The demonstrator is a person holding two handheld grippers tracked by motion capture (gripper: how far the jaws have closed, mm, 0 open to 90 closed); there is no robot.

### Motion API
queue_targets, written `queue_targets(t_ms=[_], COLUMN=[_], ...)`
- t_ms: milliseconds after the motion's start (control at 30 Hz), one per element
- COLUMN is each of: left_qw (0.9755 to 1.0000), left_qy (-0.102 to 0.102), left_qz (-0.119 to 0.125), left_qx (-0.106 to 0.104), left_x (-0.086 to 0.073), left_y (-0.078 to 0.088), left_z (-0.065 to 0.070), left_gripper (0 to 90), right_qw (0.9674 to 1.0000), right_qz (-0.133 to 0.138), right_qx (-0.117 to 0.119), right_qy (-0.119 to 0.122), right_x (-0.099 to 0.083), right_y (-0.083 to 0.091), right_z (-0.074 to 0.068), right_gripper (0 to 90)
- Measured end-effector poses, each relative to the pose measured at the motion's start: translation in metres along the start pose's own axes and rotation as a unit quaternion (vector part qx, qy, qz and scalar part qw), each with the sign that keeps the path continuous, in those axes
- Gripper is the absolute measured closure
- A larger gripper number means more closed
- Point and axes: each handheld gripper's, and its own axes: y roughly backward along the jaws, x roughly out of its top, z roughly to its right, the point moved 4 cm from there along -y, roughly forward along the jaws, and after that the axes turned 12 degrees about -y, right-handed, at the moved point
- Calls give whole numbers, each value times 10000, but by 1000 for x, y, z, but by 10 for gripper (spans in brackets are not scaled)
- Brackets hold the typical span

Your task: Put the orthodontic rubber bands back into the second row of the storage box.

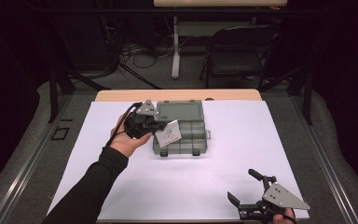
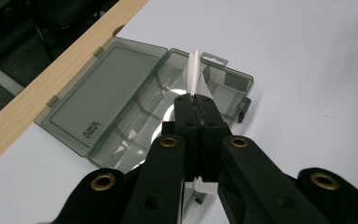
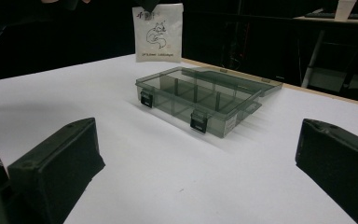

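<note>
High view first: the person's left gripper (image 1: 161,125) is lifted over the left part of a smoky plastic box (image 1: 179,128) that lies open on the white table (image 1: 214,182), its lid folded flat toward the far wooden edge. Its jaws are pressed together on a small white packet (image 1: 168,134), which hangs above the box, tilted, clear of the compartments. From the left gripper view the packet (image 2: 193,74) is seen edge-on, rising thin from between the closed jaws, with the box (image 2: 135,112) straight below and ahead. From the right gripper view the packet (image 3: 158,32) faces the camera, printed with a small animal drawing and a line of text too small to read.

I'd judge the step in hand to be carrying the packet to the box, with the drop not yet made. The next move calls for lowering it over 1 compartment, turning it flatter so it fits between the dividers, and then parting the jaws.

As for the box (image 3: 200,100), I count several compartments split by clear walls, and every one I can see into looks empty. 2 dark latches sit on its near wall.

The right gripper (image 1: 249,189) rests near the table's near right corner, well apart from the box, jaws spread wide and holding nothing.
</note>
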Motion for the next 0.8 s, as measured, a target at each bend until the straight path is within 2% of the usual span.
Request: queue_targets(t_ms=[133,300,567,800], left_qw=[10000,10000,9997,9988], left_qy=[81,-16,-119,-236], left_qz=[13,-56,-178,-352], left_qx=[-14,-33,-110,-241], left_x=[5,14,23,23], left_y=[-4,-12,-28,-47], left_z=[-7,-14,-16,-14], left_gripper=[896,896,896,896], right_qw=[10000,10000,10000,10000], right_qz=[-5,-7,0,38], right_qx=[7,0,11,16], right_qy=[-5,0,35,54], right_x=[0,0,0,1], right_y=[0,1,1,0], right_z=[0,1,1,1], right_gripper=[0,0,0,0])
